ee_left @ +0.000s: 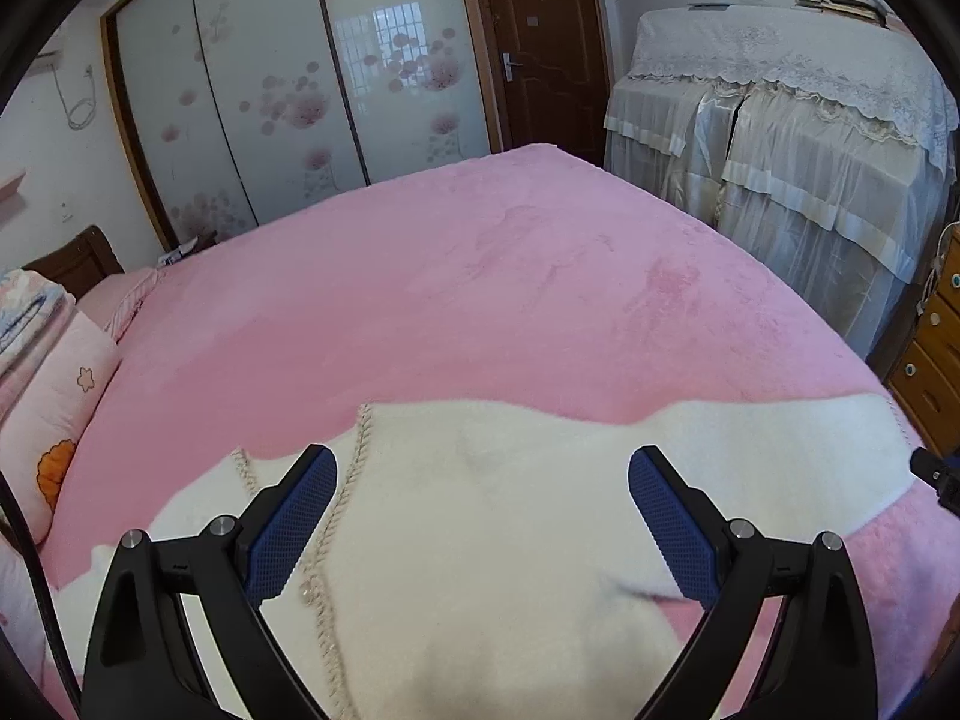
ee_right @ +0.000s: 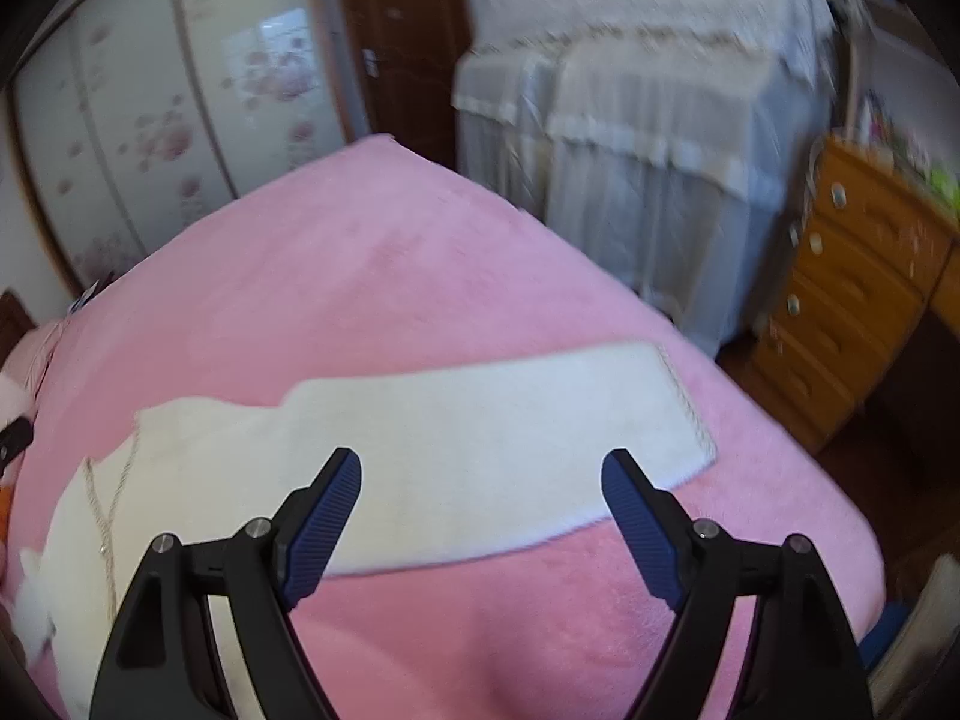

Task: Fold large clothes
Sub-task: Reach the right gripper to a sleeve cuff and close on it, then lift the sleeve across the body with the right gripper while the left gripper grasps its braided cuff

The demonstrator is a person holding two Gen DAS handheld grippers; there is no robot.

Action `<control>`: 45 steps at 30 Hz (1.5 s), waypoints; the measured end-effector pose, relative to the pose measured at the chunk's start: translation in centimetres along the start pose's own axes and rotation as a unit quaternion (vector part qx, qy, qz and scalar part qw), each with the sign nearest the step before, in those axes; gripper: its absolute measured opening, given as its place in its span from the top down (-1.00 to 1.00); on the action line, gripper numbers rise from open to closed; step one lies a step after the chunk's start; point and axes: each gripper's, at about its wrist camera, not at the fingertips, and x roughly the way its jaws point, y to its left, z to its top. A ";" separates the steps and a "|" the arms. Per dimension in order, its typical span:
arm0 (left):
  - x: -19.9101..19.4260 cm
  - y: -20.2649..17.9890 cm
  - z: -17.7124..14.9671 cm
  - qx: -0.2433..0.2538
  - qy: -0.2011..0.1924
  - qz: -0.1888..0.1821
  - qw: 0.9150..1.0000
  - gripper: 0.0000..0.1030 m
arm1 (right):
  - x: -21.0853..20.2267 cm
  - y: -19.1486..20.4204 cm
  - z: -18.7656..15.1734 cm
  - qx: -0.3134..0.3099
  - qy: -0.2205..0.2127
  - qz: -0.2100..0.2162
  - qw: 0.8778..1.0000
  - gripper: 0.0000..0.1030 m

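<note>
A white fluffy garment (ee_left: 480, 516) with beige braided trim lies spread on the pink bed (ee_left: 450, 276). Its long sleeve (ee_right: 510, 420) stretches to the right in the right wrist view. My left gripper (ee_left: 483, 465) is open and empty, hovering above the garment's body. My right gripper (ee_right: 482, 468) is open and empty, hovering above the sleeve's near edge. The right wrist view is blurred. The garment's near part is hidden under the gripper bodies.
Pillows (ee_left: 54, 408) lie at the bed's left end. A cloth-draped piece of furniture (ee_left: 780, 138) stands beyond the bed's far right corner. A wooden drawer chest (ee_right: 852, 300) stands at the right. A sliding wardrobe (ee_left: 288, 90) and a brown door (ee_left: 540, 42) stand behind.
</note>
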 end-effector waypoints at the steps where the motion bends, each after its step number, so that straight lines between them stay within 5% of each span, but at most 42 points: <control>1: 0.7 -0.6 -0.3 0.004 -0.005 0.004 1.000 -0.89 | 1.4 -1.4 0.0 0.019 0.014 -0.002 1.000 -0.61; 8: 6.3 -3.8 -1.8 0.019 0.017 0.005 1.000 -0.89 | 8.1 -9.6 -1.8 0.160 0.073 0.014 0.984 -0.50; 17: 10.9 -5.7 -3.8 0.024 0.055 0.003 0.998 -0.89 | 11.9 -13.7 -3.3 0.253 0.083 0.026 0.964 -0.15; 19: 11.0 -6.0 -4.1 0.027 0.058 0.000 0.998 -0.89 | 12.4 -13.8 -3.1 0.258 0.082 0.020 0.962 -0.03; 21: 10.9 -6.3 -4.4 0.034 0.061 -0.001 0.998 -0.89 | 12.9 -13.9 -2.9 0.259 0.083 0.010 0.962 0.38; 24: 9.4 -5.5 -4.7 0.048 0.067 -0.010 0.997 -0.89 | 12.5 -13.4 -2.2 0.246 0.071 0.004 0.967 0.73; 27: 7.4 -4.2 -4.7 0.050 0.069 -0.022 0.996 -0.89 | 10.2 -11.8 -1.1 0.210 0.024 0.020 0.977 0.78; 31: 4.5 -1.0 -4.5 0.033 0.065 -0.033 0.997 -0.89 | 5.3 -4.8 0.8 0.098 -0.036 0.080 0.991 0.81; 35: 2.9 2.3 -4.9 0.013 0.070 -0.034 0.997 -0.89 | 1.9 4.6 -0.1 -0.040 -0.054 0.144 0.987 0.80; 38: 3.4 4.1 -6.2 0.005 0.091 -0.031 0.995 -0.89 | 2.0 11.2 -3.1 -0.127 -0.035 0.170 0.977 0.76; 41: 5.0 5.5 -7.9 -0.011 0.132 -0.058 0.990 -0.89 | 4.9 15.6 -7.4 -0.188 0.034 0.162 0.968 0.42; 45: 7.4 6.3 -10.2 -0.042 0.177 -0.108 0.977 -0.74 | 7.3 16.0 -11.4 -0.216 0.096 0.152 0.960 0.41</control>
